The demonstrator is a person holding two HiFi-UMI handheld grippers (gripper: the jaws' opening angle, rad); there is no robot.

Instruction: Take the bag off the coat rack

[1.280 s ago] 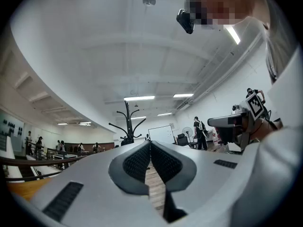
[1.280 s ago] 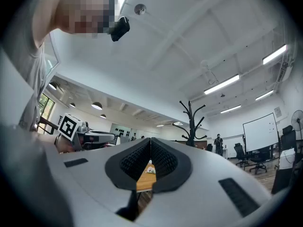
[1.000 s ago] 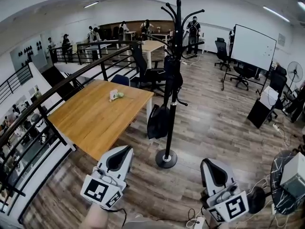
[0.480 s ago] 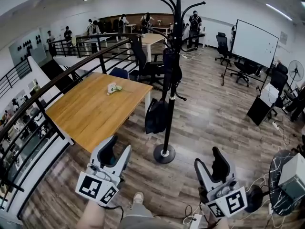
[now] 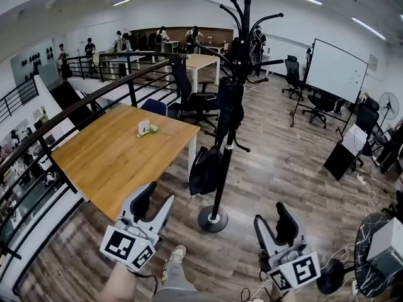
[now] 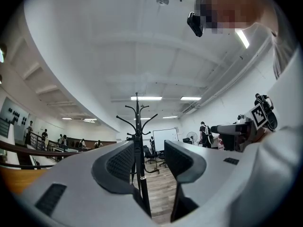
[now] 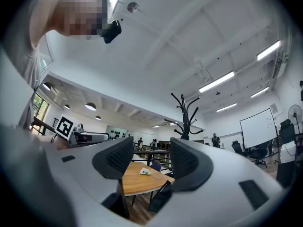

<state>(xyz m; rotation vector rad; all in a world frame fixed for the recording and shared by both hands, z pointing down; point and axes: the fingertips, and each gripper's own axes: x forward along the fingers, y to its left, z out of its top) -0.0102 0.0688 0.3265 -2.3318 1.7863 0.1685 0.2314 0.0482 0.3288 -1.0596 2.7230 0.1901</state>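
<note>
Bottom-left of head view, left gripper (image 5: 155, 200): held low, jaws pointing up-frame toward the table edge. Jaws are opening with nothing between them. Its own view shows only the distant rack pole through the gap.
Bottom-right, right gripper (image 5: 275, 222): about level with the left, pointing up-frame. Jaws spread wide, empty.
Grippers vs rack: both well apart from the coat rack (image 5: 221, 168), one on each side of its round base (image 5: 213, 219).
Bag (image 5: 204, 170): black, hangs low on the rack's left side, just beside the pole and above the base.
Upper dark item (image 5: 230, 106): hangs higher on the pole. Bag or coat, can't tell.
Shoe (image 5: 176, 255): person's foot at bottom centre, between the grippers.
Floor (image 5: 283, 162): wood planks.
Table (image 5: 119, 156): wooden, left of the rack, near corner close to the bag. A small white-green object (image 5: 147, 128) sits on top.
Left edge: black railing (image 5: 75, 109) runs along the table's far side.
Right side: whiteboard (image 5: 334, 68) at upper right. Open floor lies between it and the rack.
</note>
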